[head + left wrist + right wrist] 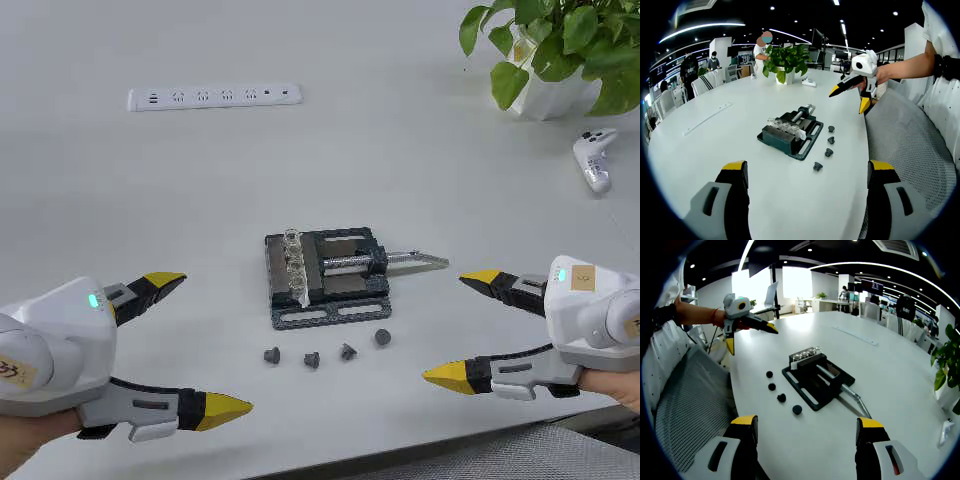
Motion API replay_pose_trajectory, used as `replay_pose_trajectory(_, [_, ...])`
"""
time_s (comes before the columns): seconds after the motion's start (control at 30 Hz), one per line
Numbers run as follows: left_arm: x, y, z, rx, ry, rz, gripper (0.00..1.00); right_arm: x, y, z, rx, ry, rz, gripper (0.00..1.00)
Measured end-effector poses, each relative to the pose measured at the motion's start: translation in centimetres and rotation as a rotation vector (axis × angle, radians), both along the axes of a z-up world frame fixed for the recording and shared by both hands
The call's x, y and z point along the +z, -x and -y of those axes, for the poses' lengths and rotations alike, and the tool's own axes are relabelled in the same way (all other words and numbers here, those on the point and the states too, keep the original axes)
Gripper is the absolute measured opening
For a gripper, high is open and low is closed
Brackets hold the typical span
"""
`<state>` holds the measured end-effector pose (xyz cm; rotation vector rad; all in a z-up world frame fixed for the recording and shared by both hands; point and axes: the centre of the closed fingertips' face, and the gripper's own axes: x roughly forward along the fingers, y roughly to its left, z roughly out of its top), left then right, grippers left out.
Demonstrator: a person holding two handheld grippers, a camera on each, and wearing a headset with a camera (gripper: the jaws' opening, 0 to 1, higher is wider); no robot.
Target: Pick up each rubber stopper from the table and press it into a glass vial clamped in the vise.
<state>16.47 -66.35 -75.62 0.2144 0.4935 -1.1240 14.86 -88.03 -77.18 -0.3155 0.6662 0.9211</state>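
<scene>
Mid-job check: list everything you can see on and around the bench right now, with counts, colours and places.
rubber stoppers: four, dark grey, loose in a row on the table in front of the vise
glass vials: short row, clear, clamped upright in the vise; exact count hard to tell
vise: one, dark grey, table centre, handle pointing right
power strip: one, white, far left of the table
potted plant: one, green leaves in a white pot, far right corner
controller: one, white, beside the plant
table: one, white
people: several, in the background beyond the table
left gripper: white with yellow tips, open, empty
right gripper: white with yellow tips, open, empty
</scene>
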Motion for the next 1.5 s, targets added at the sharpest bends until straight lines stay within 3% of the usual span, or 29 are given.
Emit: replay_pose_trajectory(1.5, [-0.06,0.19,0.24,-0.001,0.007,-0.002,0.99,-0.23,-0.28,-0.13,0.029,0.023,-0.005,0.78])
